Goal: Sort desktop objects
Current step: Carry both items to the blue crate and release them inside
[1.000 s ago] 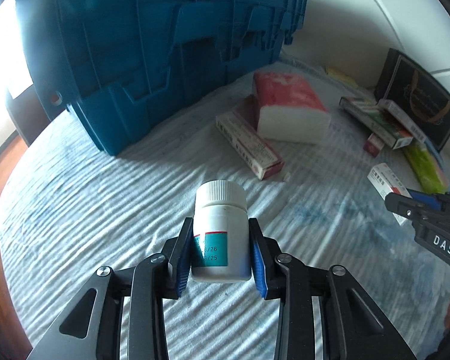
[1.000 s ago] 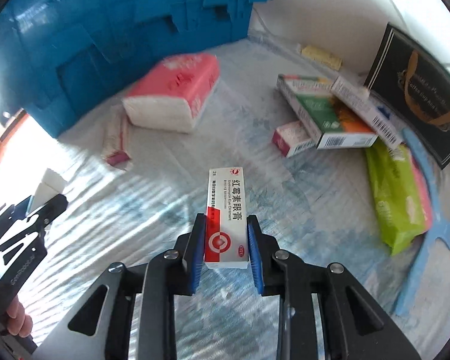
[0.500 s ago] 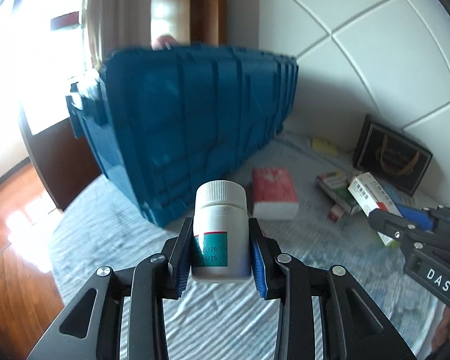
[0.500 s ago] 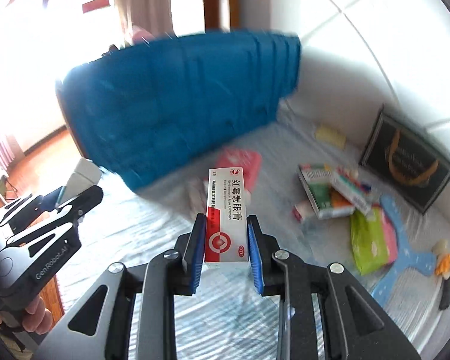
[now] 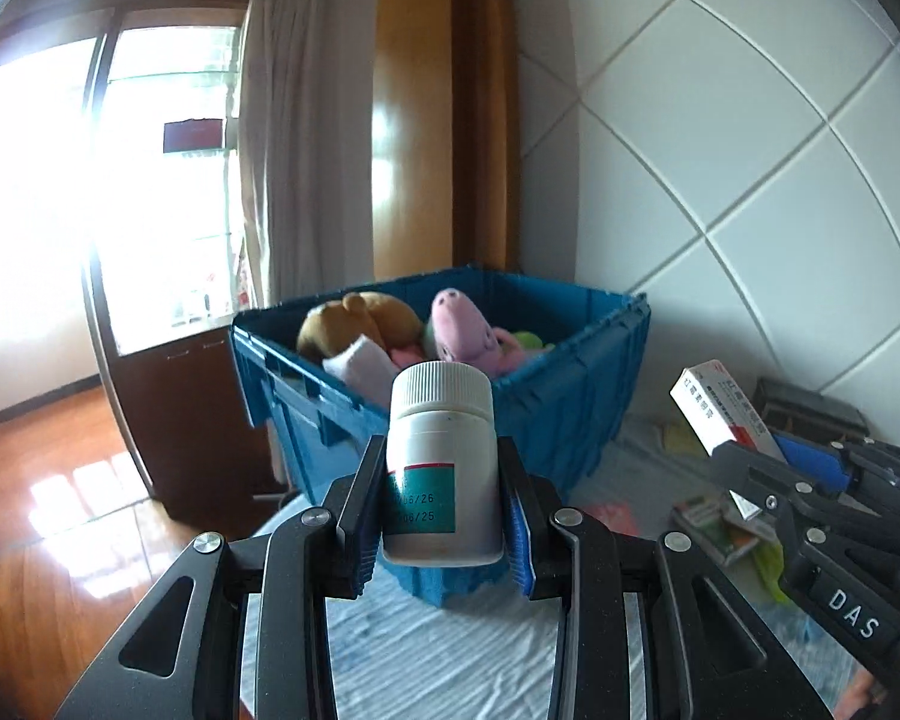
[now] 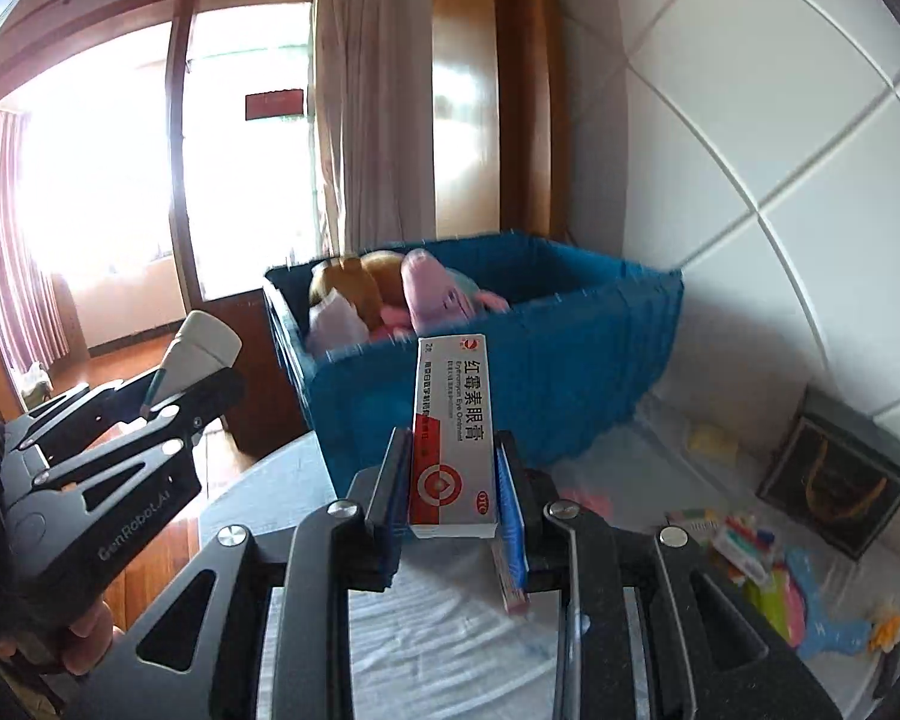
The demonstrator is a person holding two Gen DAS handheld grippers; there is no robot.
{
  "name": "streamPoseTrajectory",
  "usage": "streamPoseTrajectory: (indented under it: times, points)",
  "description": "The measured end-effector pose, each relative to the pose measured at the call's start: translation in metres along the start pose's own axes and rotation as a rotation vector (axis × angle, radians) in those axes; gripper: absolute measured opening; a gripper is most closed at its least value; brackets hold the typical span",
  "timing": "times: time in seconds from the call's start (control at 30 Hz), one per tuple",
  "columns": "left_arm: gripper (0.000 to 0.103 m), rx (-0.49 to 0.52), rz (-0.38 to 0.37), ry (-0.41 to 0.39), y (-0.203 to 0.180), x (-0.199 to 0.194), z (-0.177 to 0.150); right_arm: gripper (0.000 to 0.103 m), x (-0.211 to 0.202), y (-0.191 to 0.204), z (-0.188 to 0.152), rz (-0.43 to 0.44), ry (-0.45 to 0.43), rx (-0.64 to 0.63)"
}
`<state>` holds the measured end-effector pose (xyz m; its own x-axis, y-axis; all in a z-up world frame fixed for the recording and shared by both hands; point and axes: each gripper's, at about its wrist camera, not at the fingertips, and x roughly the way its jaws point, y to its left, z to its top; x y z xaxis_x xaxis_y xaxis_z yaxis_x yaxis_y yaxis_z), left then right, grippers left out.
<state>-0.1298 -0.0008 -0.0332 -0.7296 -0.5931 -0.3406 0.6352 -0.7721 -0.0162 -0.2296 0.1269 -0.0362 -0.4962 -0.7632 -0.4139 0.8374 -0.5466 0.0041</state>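
My left gripper (image 5: 441, 516) is shut on a white pill bottle (image 5: 441, 456) with a teal label, held upright in the air in front of the blue crate (image 5: 570, 390). My right gripper (image 6: 453, 492) is shut on a red-and-white ointment box (image 6: 453, 438), held high, level with the crate's (image 6: 570, 348) rim. The right gripper and its box also show at the right of the left wrist view (image 5: 726, 420). The left gripper shows at the left of the right wrist view (image 6: 168, 396). The crate holds plush toys (image 5: 450, 330).
The crate stands at the back of a white-covered table (image 6: 450, 618) against a tiled wall (image 5: 750, 180). Medicine boxes (image 6: 738, 540), a pink tissue pack (image 5: 618, 519), green packets, a blue toy (image 6: 822, 618) and a black box (image 6: 840, 480) lie at the right. A wooden floor (image 5: 60, 510) lies beyond the table's left edge.
Both grippers have risen and tilted up with their objects held. The view went from the tabletop to above the crate's rim, so the plush toys inside now show.
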Motion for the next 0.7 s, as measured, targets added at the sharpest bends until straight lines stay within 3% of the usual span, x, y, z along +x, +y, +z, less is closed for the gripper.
streamPoseTrajectory:
  times: [0.17, 0.33, 0.53, 0.7]
  points:
    - [0.033, 0.020, 0.004, -0.066, 0.046, 0.033, 0.049, 0.026, 0.047, 0.041, 0.048, 0.009, -0.033, 0.034]
    - [0.033, 0.037, -0.023, -0.063, 0.083, 0.096, 0.085, 0.026, 0.110, 0.076, 0.088, -0.016, -0.026, 0.056]
    - [0.033, 0.038, -0.073, 0.010, 0.107, 0.170, 0.092, 0.026, 0.166, 0.095, 0.115, -0.107, -0.007, 0.048]
    - [0.033, 0.026, -0.133, 0.053, 0.115, 0.206, 0.090, 0.026, 0.197, 0.091, 0.118, -0.174, 0.025, 0.043]
